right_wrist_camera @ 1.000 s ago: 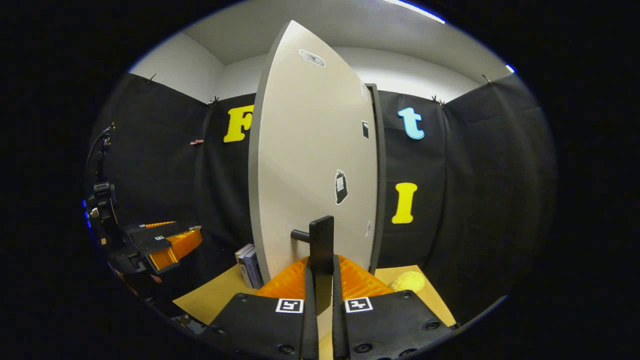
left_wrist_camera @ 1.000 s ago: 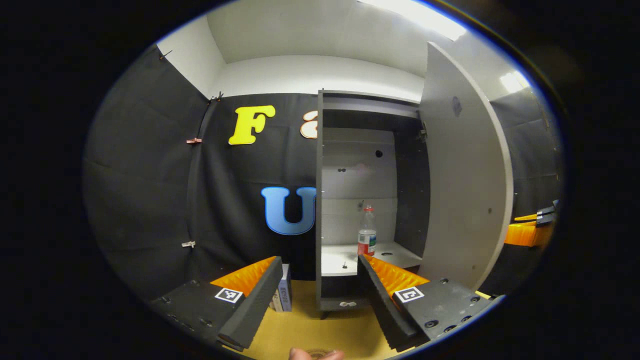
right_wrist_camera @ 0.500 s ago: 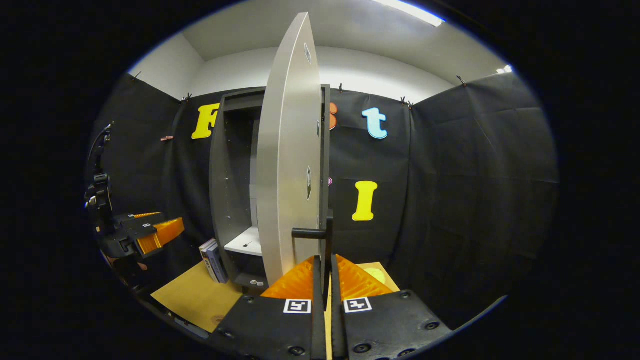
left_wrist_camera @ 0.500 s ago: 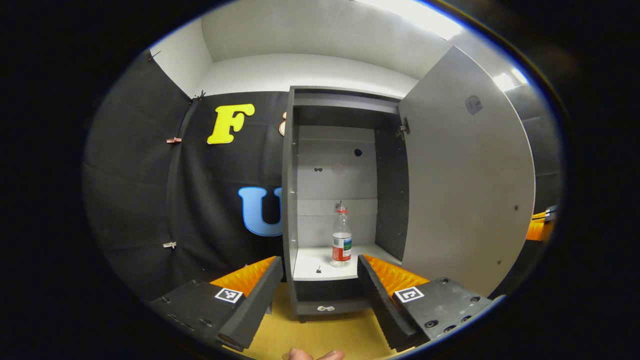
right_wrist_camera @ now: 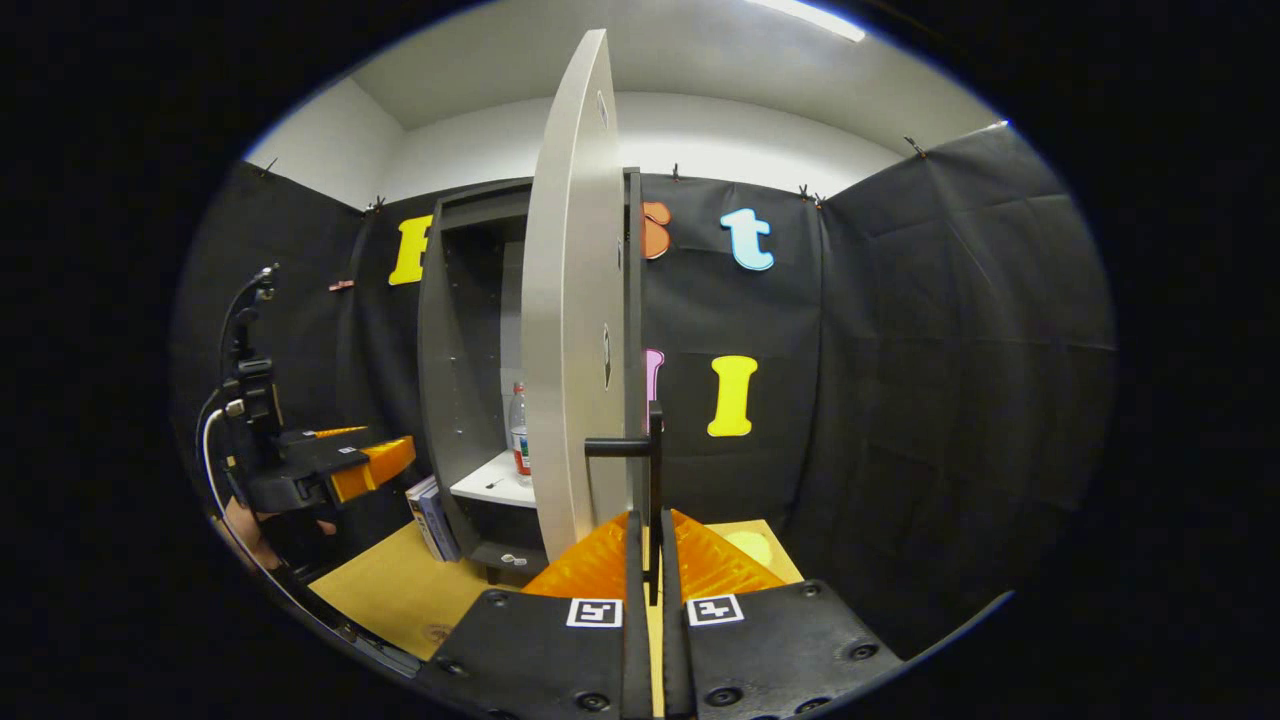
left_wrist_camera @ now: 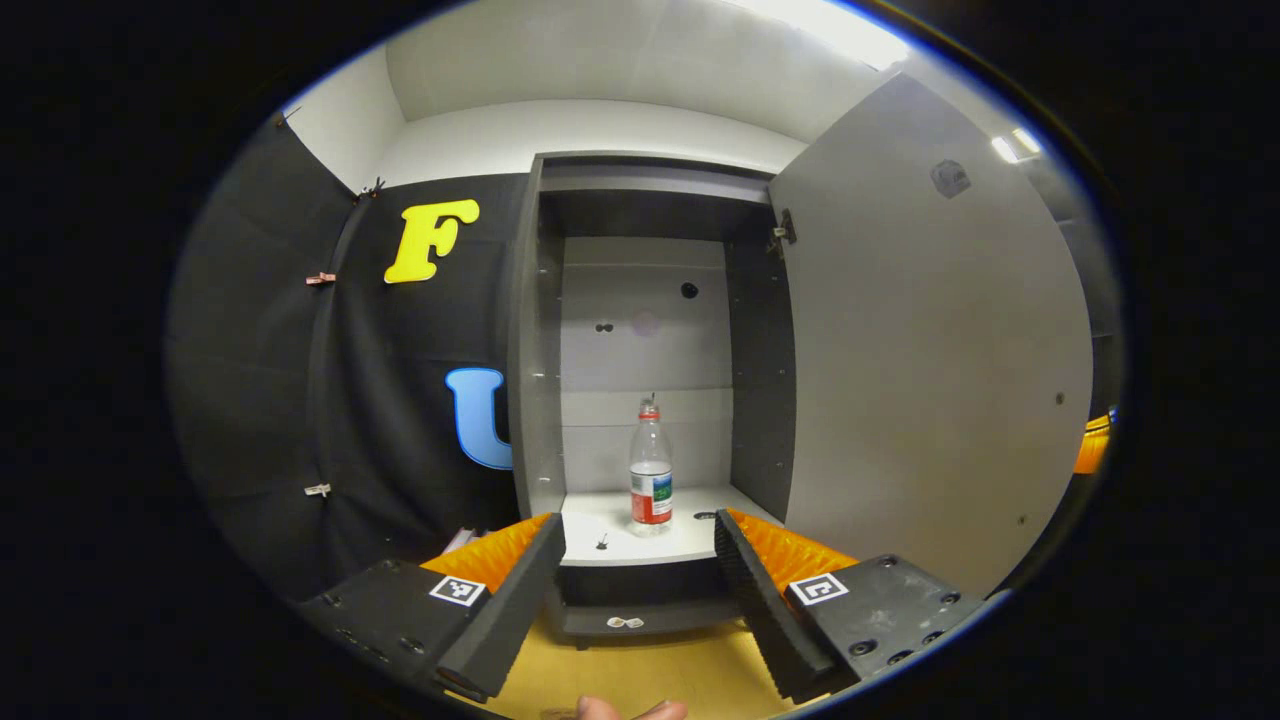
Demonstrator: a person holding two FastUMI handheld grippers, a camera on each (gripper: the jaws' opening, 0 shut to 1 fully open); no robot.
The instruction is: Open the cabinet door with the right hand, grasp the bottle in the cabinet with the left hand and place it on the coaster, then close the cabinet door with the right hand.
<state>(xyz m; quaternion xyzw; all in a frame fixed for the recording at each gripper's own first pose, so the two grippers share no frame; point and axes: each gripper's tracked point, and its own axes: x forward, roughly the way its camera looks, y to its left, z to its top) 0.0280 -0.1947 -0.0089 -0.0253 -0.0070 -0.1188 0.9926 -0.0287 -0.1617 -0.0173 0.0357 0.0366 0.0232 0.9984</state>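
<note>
**Cabinet open, bottle framed between my left fingers**

The bottle (left_wrist_camera: 650,467) stands upright on the white shelf (left_wrist_camera: 620,535) of the cabinet (left_wrist_camera: 535,330), about midway across it and back from the shelf's front edge. It is clear, with a red cap and a red-and-green label. A small dark bit lies on the shelf to its left; free shelf surface remains on both sides and the compartment above the cap is tall. My left gripper (left_wrist_camera: 640,570) is spread wide and holds nothing, short of the shelf's front edge, with the bottle seen in the gap. The cabinet door (left_wrist_camera: 930,340) is swung far out along the right. My right gripper (right_wrist_camera: 648,575) is clamped narrow on the door handle (right_wrist_camera: 640,450); the door appears nearly edge-on. Books (right_wrist_camera: 432,515) lean beside the cabinet's left foot on the yellow-brown table (right_wrist_camera: 400,590); a pale round coaster (right_wrist_camera: 752,547) lies near the table's right edge.

Compared with one second ago, the door stands wider, the cabinet interior faces my left gripper squarely, and the bottle has shifted toward centre.
</note>
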